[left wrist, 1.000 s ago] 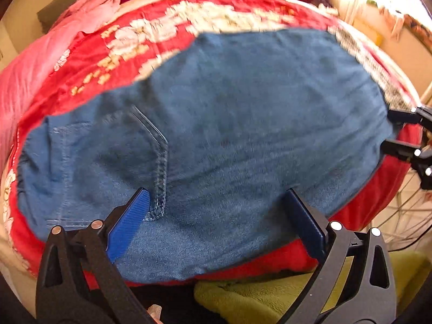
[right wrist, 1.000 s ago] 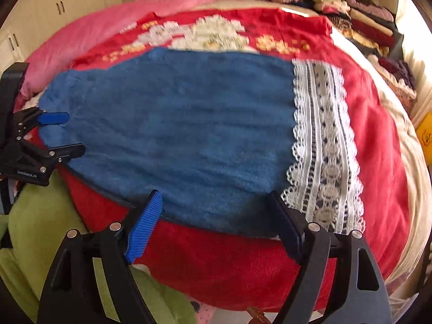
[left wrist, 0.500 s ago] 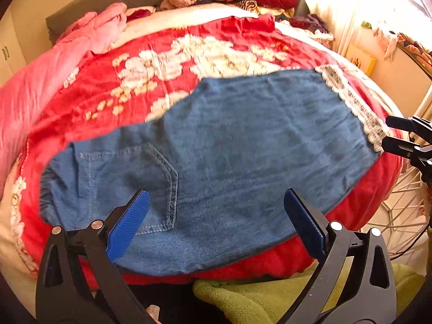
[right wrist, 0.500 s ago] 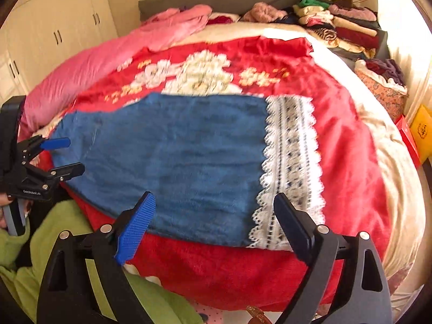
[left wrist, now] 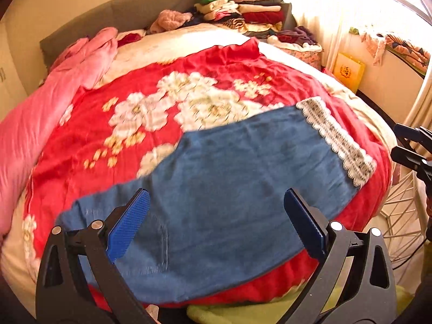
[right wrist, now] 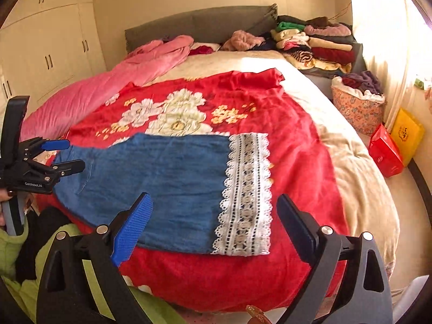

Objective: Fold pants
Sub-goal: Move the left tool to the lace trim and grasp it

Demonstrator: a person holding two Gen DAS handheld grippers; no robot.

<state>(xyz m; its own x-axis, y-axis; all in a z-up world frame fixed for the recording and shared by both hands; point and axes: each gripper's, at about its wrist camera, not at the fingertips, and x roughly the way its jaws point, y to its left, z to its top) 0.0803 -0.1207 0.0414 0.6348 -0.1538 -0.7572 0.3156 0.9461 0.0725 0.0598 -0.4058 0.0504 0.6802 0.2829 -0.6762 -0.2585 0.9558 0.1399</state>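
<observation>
Blue denim pants with a white lace hem lie flat across the near edge of a red floral blanket; the waist and back pocket are at the left. They also show in the right wrist view with the lace cuff at the right. My left gripper is open and empty, above the waist end. My right gripper is open and empty, above the cuff end. Each gripper shows in the other's view, the left and the right.
A pink quilt lies along the bed's left side. Stacks of folded clothes sit by the grey headboard. A floral basket, a red bag and a yellow bag stand on the floor at the right. Green fabric lies below the bed edge.
Both grippers have pulled back and up from the pants, so more of the bed and room shows. The pants lie still; both grippers stay open.
</observation>
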